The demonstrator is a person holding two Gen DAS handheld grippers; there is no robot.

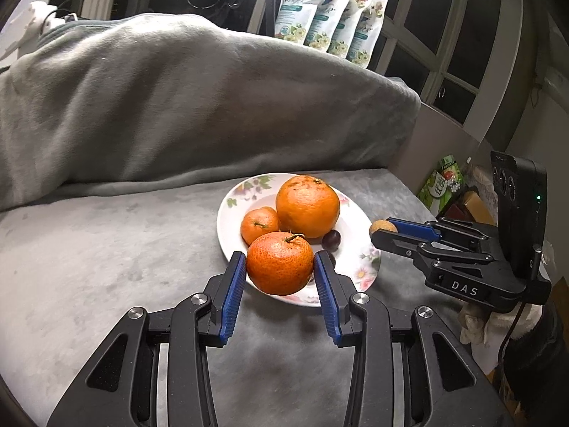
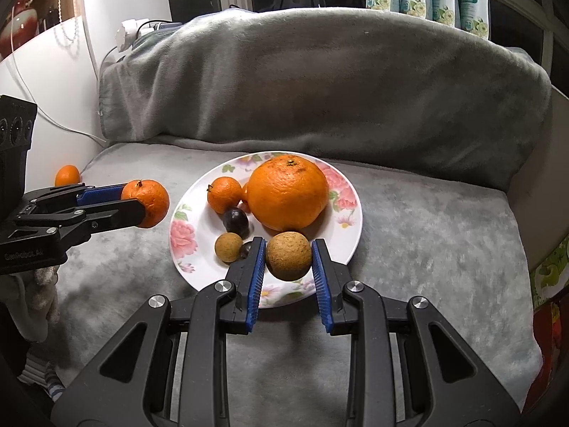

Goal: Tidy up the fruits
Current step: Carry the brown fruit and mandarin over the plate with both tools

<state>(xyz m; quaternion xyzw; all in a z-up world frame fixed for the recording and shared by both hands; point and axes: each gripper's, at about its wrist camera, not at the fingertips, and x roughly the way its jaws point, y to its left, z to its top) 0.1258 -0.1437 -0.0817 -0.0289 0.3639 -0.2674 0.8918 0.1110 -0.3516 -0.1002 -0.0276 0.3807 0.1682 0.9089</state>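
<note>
While both tools carry fruit above the grey cloth, the scene reads from the left like this. Out at nine o'clock in the right wrist view, a small loose tangerine [image 2: 67, 175] lies on the blanket-covered surface [image 2: 444, 220], well apart from the plate. Next comes the left gripper [image 1: 280, 267], its blue pads clamped on a mandarin [image 1: 280, 262] with the stem up; in the right wrist view that fruit hangs just off the plate's nine o'clock rim, not yet over it.

The flowered plate [image 2: 185, 245] holds a small mandarin [image 2: 224, 194] at ten o'clock, a big orange [image 2: 287, 196] in the centre, a dark plum [image 2: 235, 221] and a brown longan [image 2: 229, 247] towards seven o'clock. Another dark fruit sits partly hidden behind the right gripper's left finger.

The right gripper [image 2: 288, 261] is closed on a second, larger brown longan [image 2: 288, 255], held over the plate's six o'clock edge.

The plate looks crowded, so I judge the main risk is a release onto sloping fruit: the mandarin let go near the rim could roll off onto the cloth, and the round longan could bounce against the orange and skitter away. Both tools coming to the plate together might also knock each other or nudge the plate on the soft cloth.
</note>
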